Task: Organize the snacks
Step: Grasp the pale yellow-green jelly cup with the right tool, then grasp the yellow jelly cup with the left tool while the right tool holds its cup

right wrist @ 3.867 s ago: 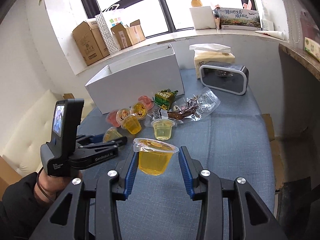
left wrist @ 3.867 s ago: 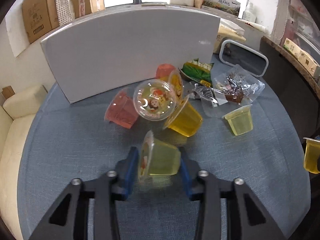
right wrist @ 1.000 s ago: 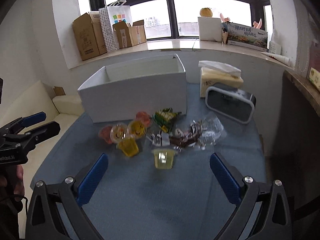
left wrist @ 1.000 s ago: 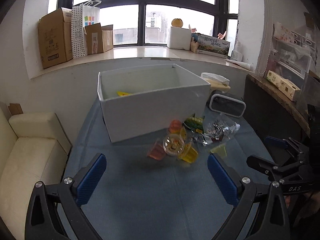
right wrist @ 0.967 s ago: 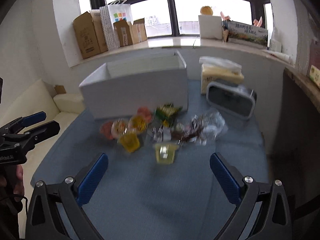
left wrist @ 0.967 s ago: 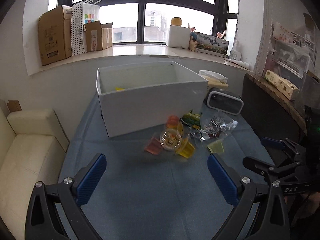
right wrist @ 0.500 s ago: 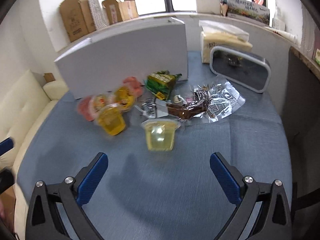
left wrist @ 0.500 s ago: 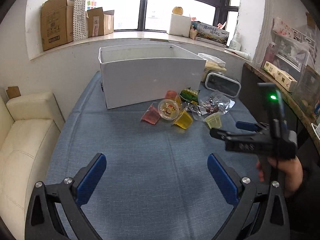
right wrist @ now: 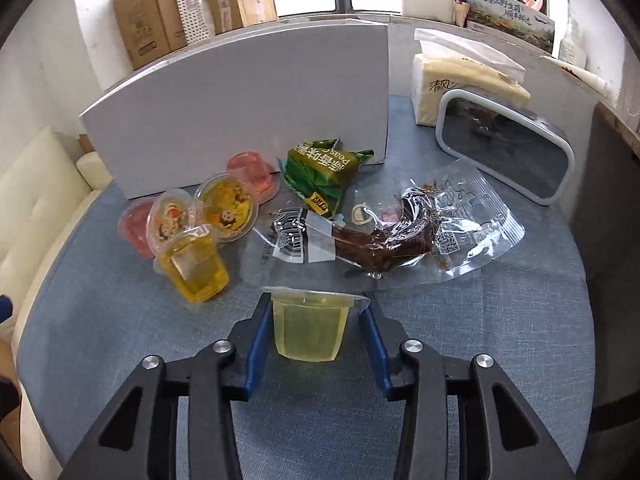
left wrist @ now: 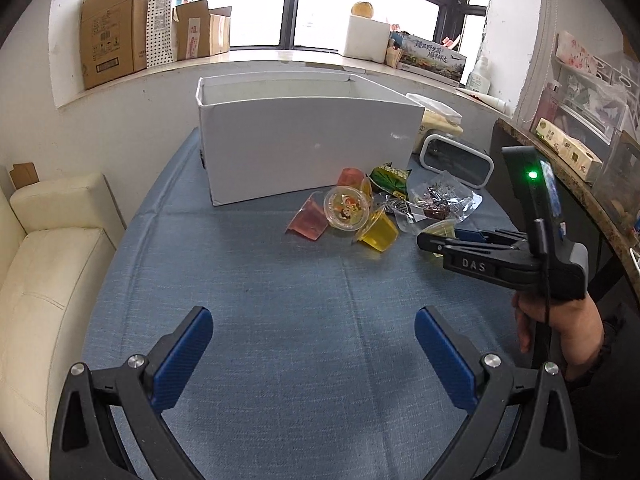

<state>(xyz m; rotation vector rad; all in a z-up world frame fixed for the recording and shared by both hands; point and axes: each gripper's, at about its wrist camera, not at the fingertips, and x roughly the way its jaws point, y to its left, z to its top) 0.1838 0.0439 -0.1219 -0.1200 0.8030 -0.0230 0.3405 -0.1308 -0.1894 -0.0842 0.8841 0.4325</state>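
A white box [left wrist: 308, 152] stands at the back of the blue table; it also shows in the right wrist view [right wrist: 248, 120]. In front of it lie jelly cups: pink [left wrist: 308, 222], a clear one with a cartoon lid [left wrist: 347, 207], yellow [left wrist: 378, 233], a green pea packet [right wrist: 324, 172] and a clear packet of dark meat snack [right wrist: 400, 232]. My right gripper [right wrist: 316, 328] has its jaws closed in around an upright pale yellow jelly cup [right wrist: 308, 328] on the table. My left gripper [left wrist: 312, 354] is wide open and empty, well back from the snacks.
A grey-framed clock [right wrist: 508, 152] and a tissue pack [right wrist: 460, 76] stand right of the box. A cream sofa [left wrist: 40, 264] is left of the table. Cardboard boxes [left wrist: 116, 44] sit on the windowsill. The right hand-held gripper shows in the left wrist view [left wrist: 500, 256].
Both grippers let go of their jelly cups and opened. The left has drawn back. The right has moved down and narrowed around the pale yellow cup.
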